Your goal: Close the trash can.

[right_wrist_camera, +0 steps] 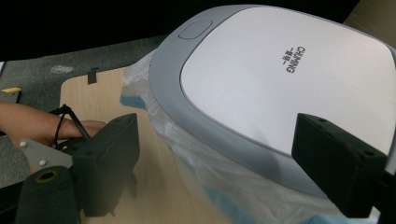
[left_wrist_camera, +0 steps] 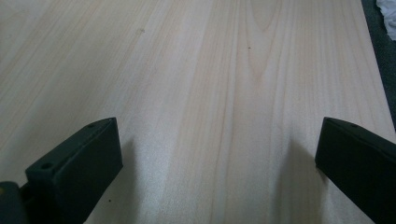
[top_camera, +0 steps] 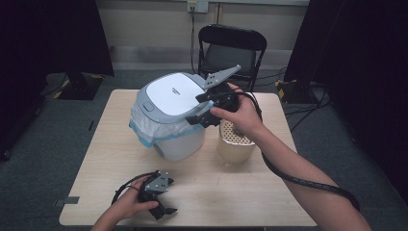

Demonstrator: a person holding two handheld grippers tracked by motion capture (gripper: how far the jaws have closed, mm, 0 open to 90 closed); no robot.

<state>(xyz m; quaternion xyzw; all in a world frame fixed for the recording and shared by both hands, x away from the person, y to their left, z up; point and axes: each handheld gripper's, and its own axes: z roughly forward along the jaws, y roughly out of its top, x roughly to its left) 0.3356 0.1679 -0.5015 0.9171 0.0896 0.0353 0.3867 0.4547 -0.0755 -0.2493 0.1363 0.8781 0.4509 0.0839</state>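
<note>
A white bin with a grey-rimmed white lid [top_camera: 169, 95] stands mid-table, its lid down over a clear liner bag with a blue hem [top_camera: 144, 126]. My right gripper [top_camera: 201, 108] is at the lid's right edge, jaws apart. In the right gripper view that gripper [right_wrist_camera: 224, 158] straddles the lid's grey rim [right_wrist_camera: 210, 126] without pressing on it. One jaw is beside the bag and the other over the lid [right_wrist_camera: 280, 70]. My left gripper [top_camera: 167, 197] rests near the table's front left, open. In its own view the left gripper [left_wrist_camera: 219, 168] has bare wood between its jaws.
A pale perforated cup [top_camera: 235, 142] stands right of the bin, under the right wrist. A black folding chair [top_camera: 231, 48] is behind the light wooden table [top_camera: 240, 202]. Grey floor surrounds it, with dark curtains at both sides.
</note>
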